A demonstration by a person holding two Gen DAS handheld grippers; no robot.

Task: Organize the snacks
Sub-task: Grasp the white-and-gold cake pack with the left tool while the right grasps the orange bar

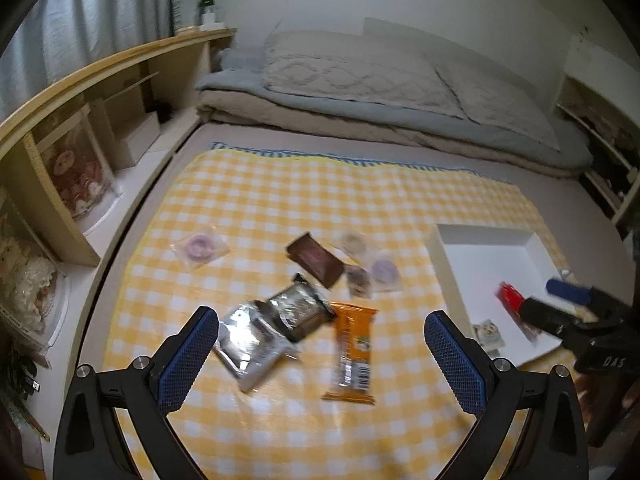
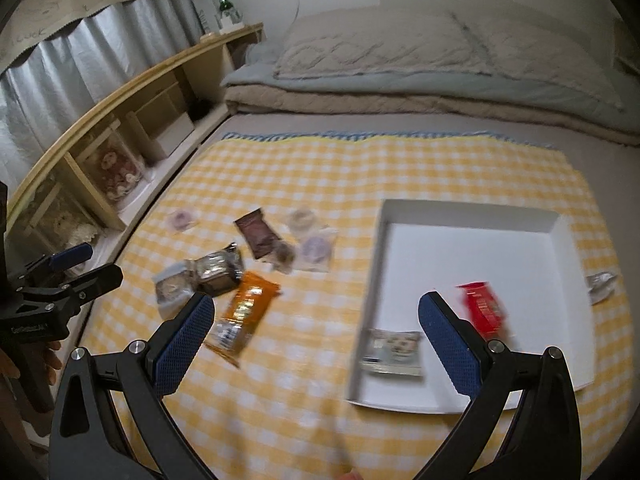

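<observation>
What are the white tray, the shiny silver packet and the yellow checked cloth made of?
The white tray looks like thin matte cardboard or paperboard: flat folded walls, no shine. The silver packet looks like crinkled foil or metallised plastic film, since it glints and wrinkles. The yellow checked cloth looks like woven fabric with a striped blue edge, though a glossy patch leaves a coated surface possible.

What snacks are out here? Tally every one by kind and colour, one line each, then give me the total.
Round sweets in clear plastic wrappers: 4 (blurred, best reading)
Silver foil packets: 3
Brown rectangular packet: 1
Orange wrapped bar: 1
Red packet in the white cardboard tray: 1
Pale picture-printed packet in the tray: 1
Total: 11
</observation>
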